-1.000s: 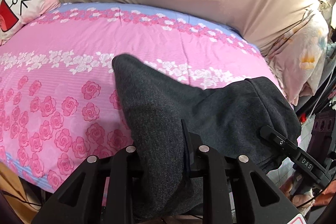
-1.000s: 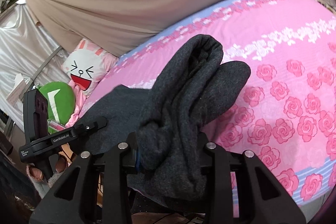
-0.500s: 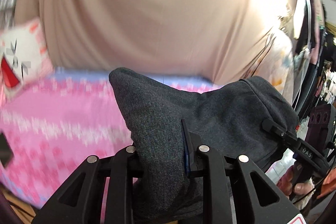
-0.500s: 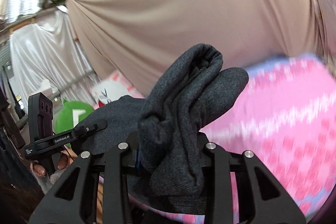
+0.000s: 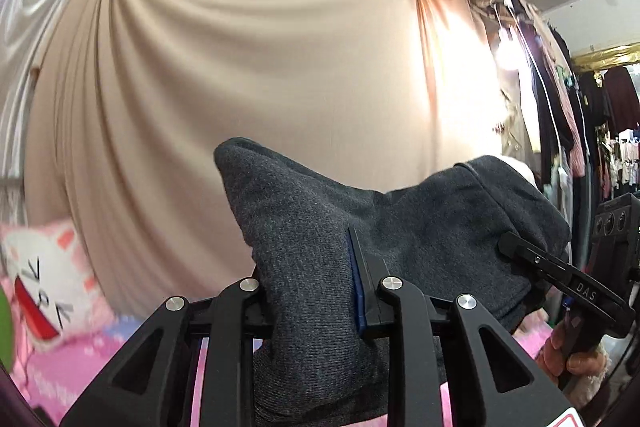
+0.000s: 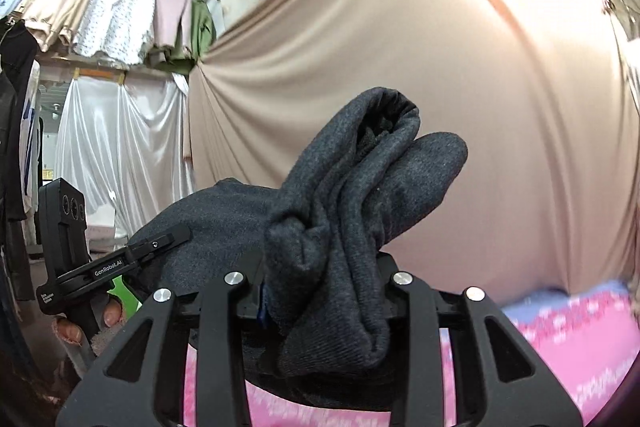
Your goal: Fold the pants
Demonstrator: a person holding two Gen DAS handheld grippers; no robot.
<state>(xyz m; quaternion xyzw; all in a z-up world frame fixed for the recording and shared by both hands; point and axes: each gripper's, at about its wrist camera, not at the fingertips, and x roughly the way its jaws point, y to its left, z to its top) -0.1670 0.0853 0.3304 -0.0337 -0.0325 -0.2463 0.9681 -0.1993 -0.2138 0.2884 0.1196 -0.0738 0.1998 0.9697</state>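
Both claws have risen: the left claw (image 5: pixel 312 291) and right claw (image 6: pixel 320 283) each grasp the dark pants (image 5: pixel 360 235), now lifted above the pink bed (image 6: pixel 580 339), ready for laying flat.

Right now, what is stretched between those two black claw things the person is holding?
The dark grey pants. Each view shows them bunched in its own gripper, left and right, and running across to the other one.

Both grippers, left (image 5: pixel 316 291) & right (image 6: pixel 320 291), clamped on cloth, pointing roughly level.
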